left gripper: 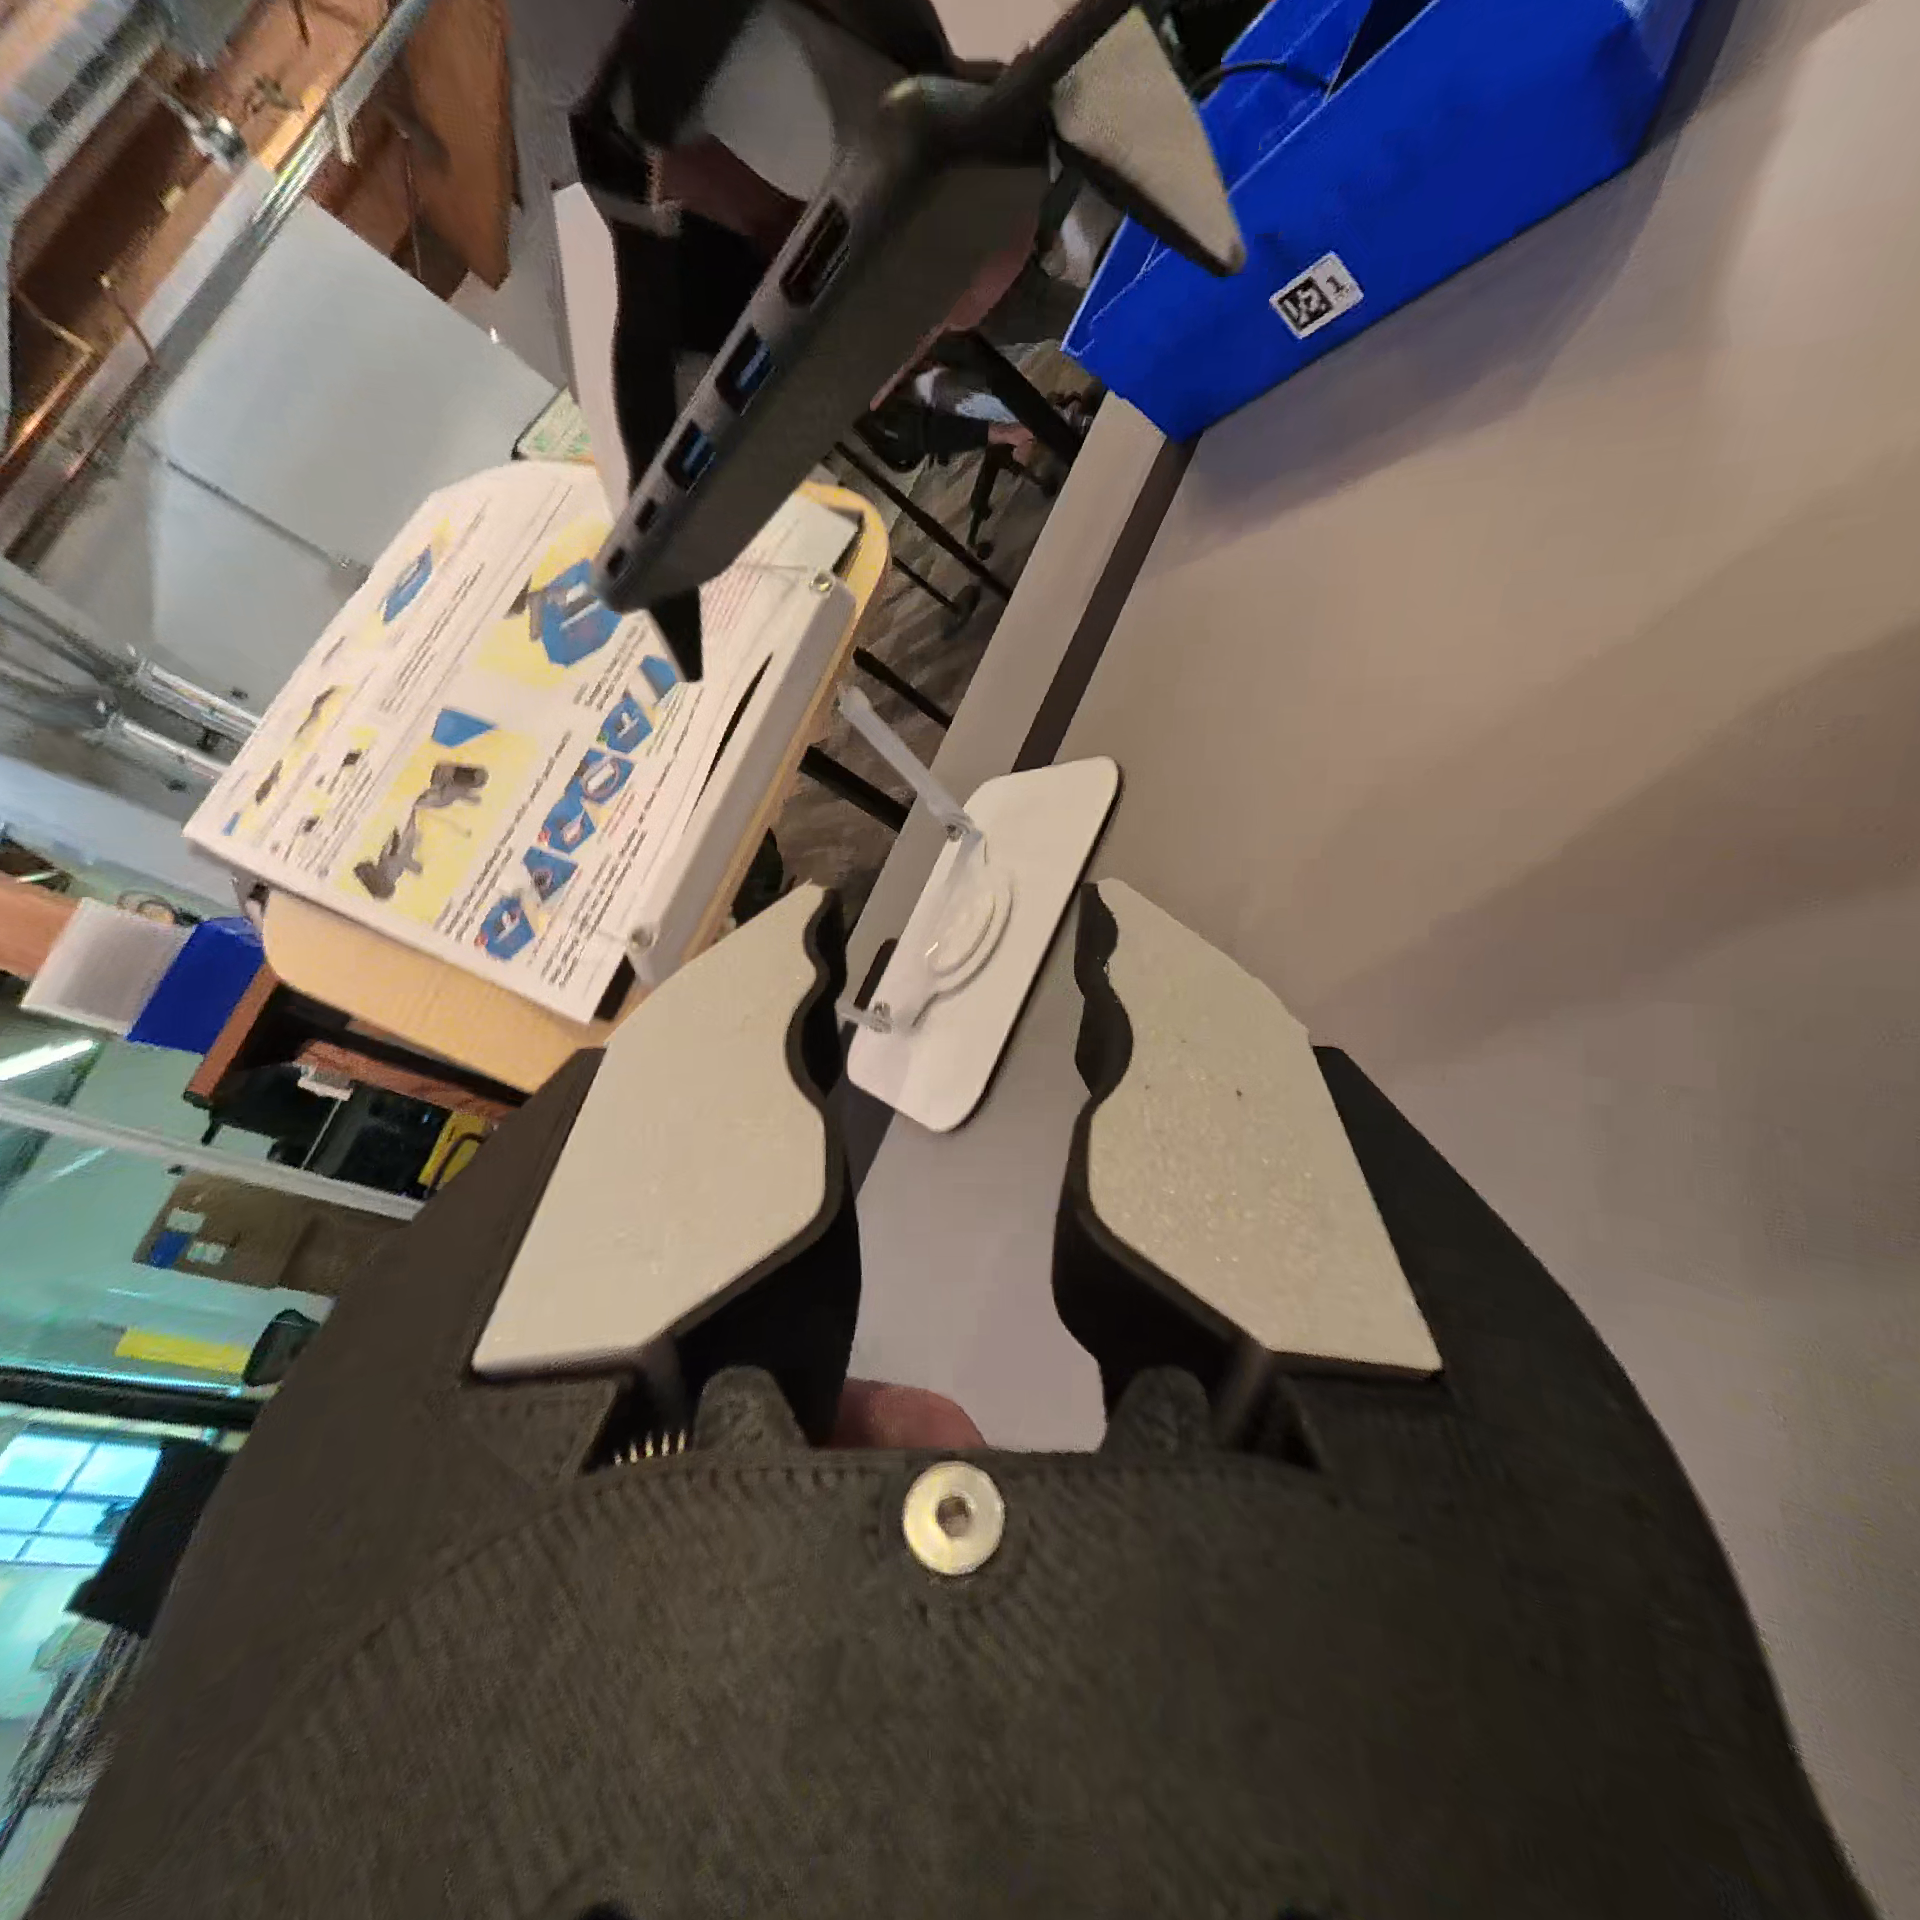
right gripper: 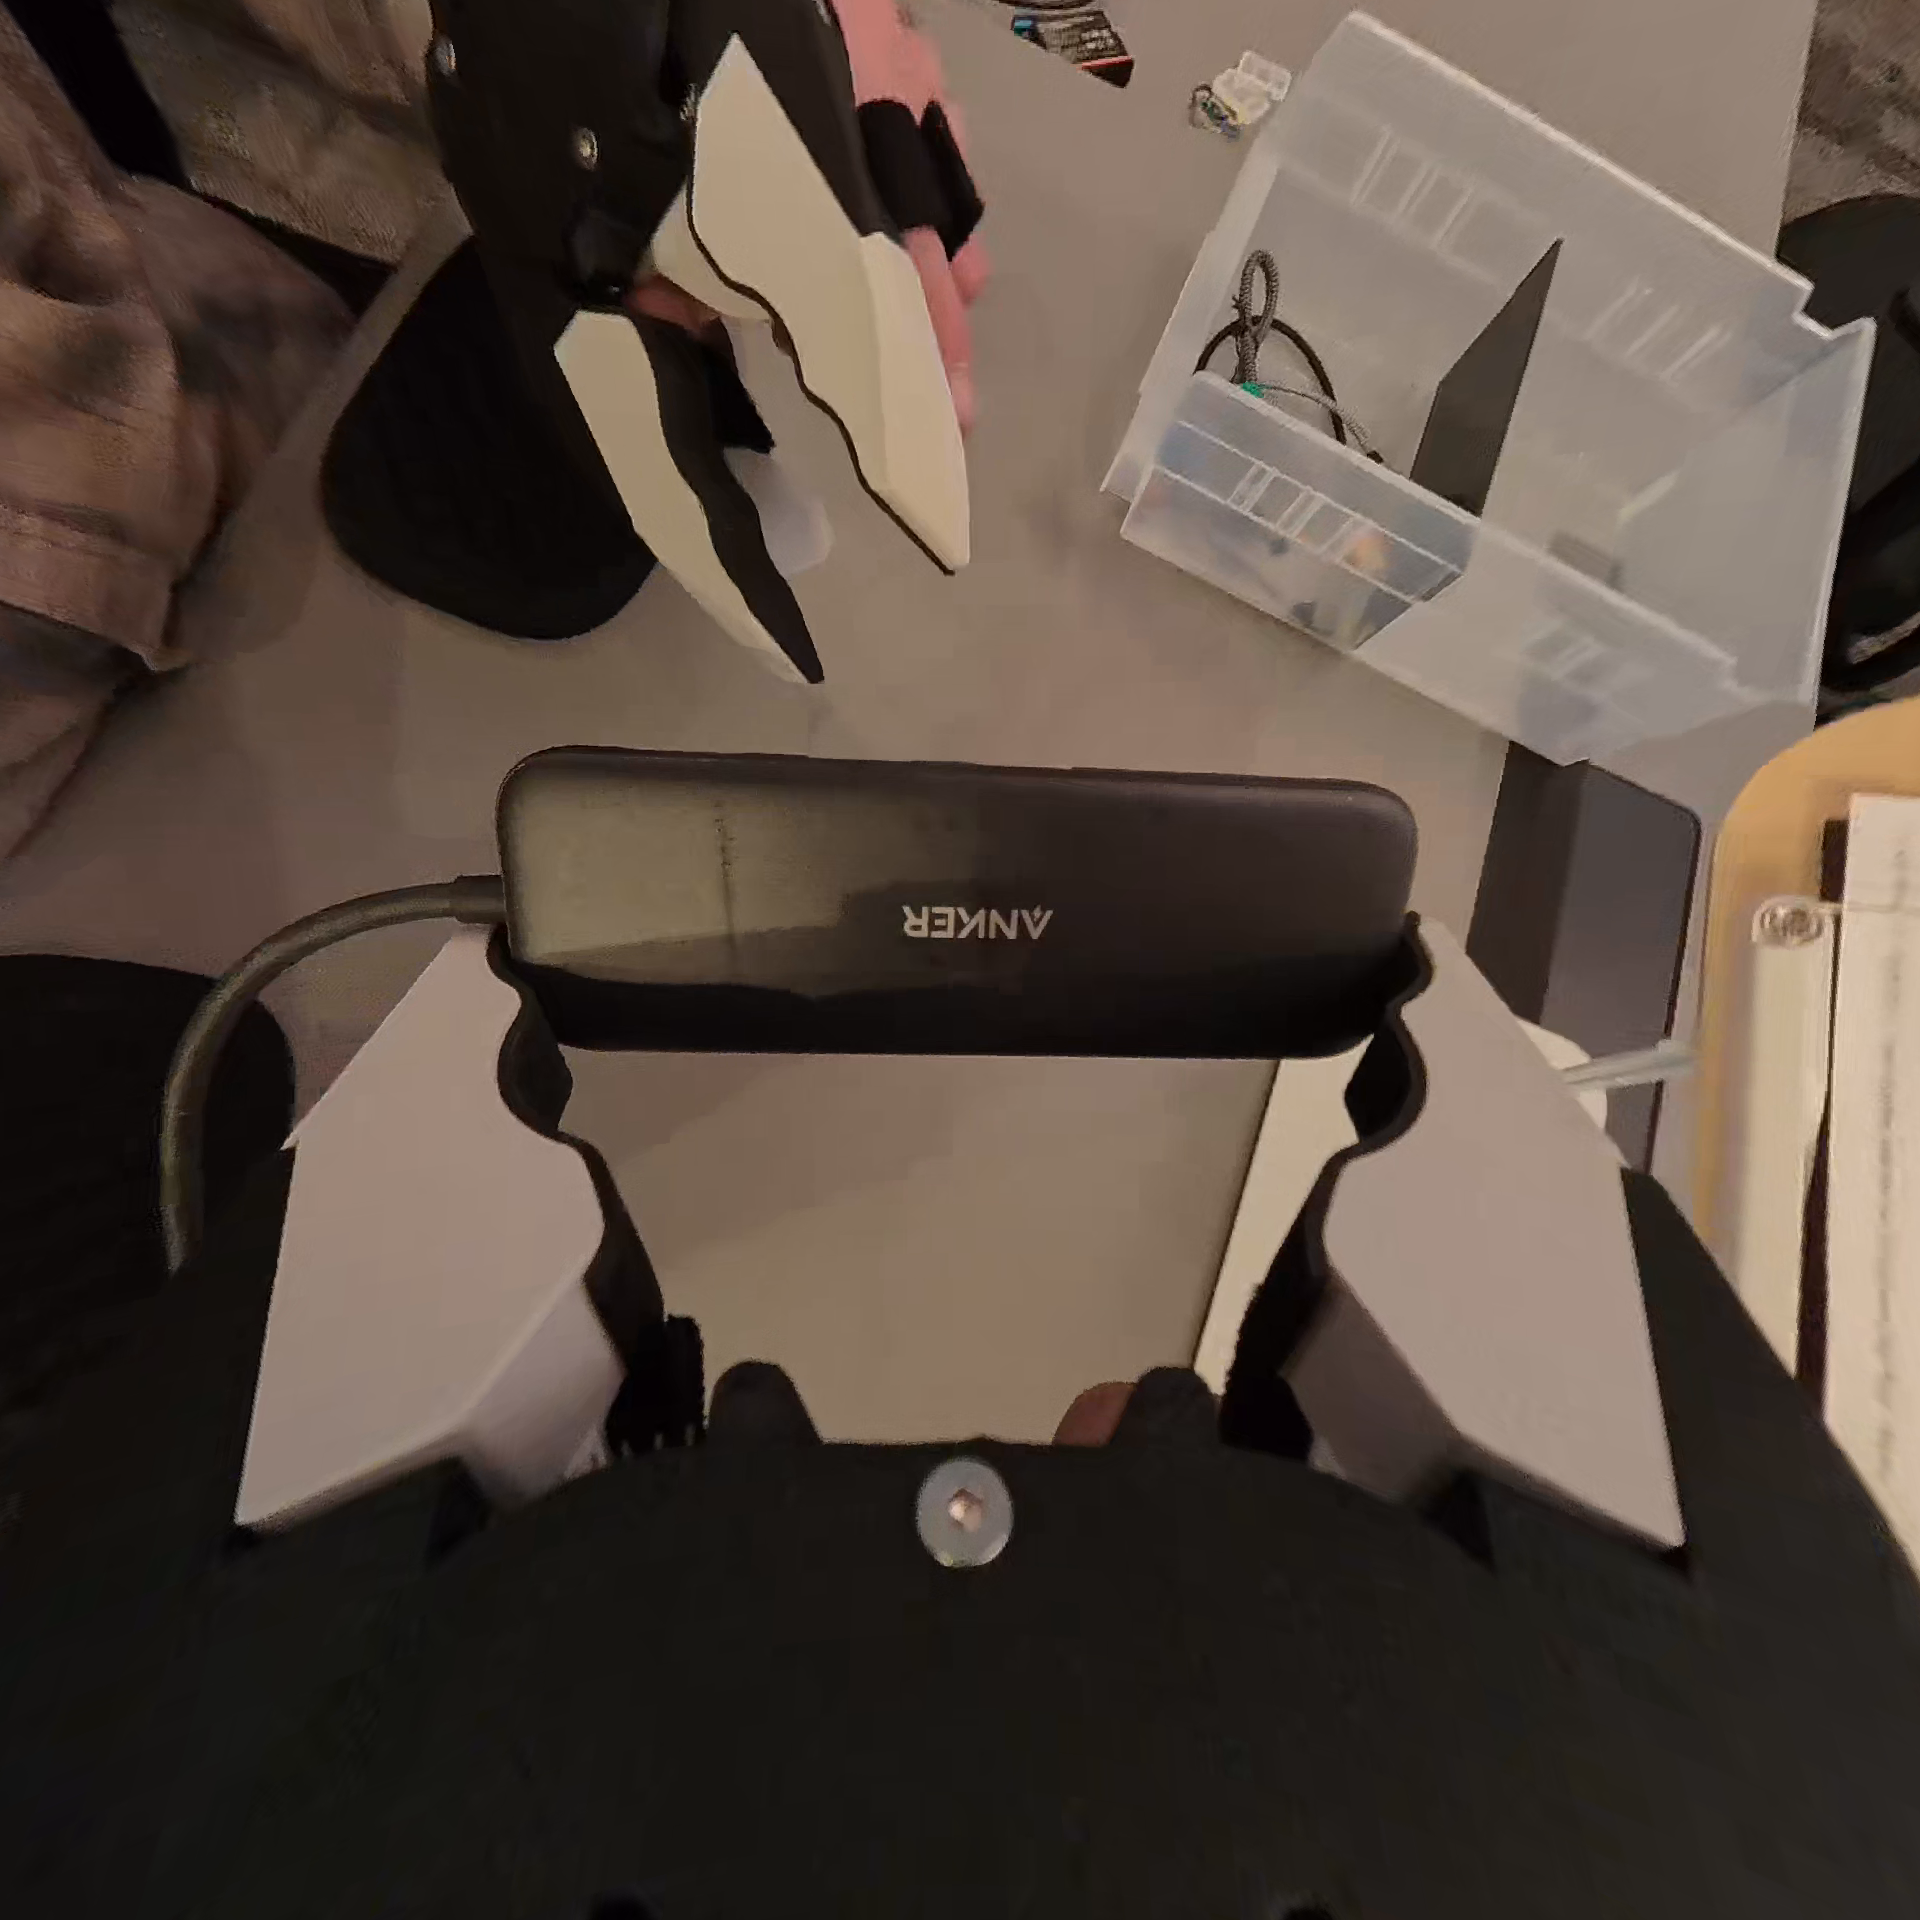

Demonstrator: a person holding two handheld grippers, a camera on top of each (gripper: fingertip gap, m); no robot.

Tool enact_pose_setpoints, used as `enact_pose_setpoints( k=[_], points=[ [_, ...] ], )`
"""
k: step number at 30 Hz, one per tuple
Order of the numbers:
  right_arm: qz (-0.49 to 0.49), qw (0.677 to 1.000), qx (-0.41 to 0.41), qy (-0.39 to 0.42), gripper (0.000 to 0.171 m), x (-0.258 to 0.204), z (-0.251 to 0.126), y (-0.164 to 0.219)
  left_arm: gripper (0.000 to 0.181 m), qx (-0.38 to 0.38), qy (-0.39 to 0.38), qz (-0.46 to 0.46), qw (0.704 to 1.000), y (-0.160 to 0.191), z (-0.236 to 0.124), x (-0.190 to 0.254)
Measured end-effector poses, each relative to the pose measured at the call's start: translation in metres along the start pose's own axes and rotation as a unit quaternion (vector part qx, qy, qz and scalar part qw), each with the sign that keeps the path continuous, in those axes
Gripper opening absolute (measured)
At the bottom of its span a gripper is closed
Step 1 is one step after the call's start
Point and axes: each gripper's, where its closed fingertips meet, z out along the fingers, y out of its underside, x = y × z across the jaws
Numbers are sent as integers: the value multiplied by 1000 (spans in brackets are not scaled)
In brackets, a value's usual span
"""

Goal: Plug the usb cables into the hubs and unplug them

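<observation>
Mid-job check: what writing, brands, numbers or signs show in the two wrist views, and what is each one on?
I won't copy out the wording; this is where each text stands.
USB hub, clamped in the right hand-held gripper: pale brand mark on its top face, upside down in the view.
Blue bin: white sticker with a square code and a digit.
Instruction sheet on its stand: printed lines, too small and blurred to read.

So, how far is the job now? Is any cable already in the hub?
Done: the right hand-held gripper is shut on the dark hub, lifted above the table.
In hand: the left hand-held gripper is open and holds nothing.
Left: the ports that show on the hub's side are empty; only its own lead is attached. Cables lie in the clear bin. All plugging and unplugging remains.
</observation>
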Motion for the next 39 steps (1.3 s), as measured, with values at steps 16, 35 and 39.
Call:
enact_pose_setpoints(
  k=[16,35,39],
  points=[
    [45,990,118,71,152,-3,34,4,17,-232,-57,-57,969,209,-88,-142],
    [66,984,140,85,152,3,29,26,20,-374,226,-123,891,352,-2,-68],
    [69,984,141,83,152,3,30,28,15,-361,231,-184,884,352,5,-66]
  ],
)
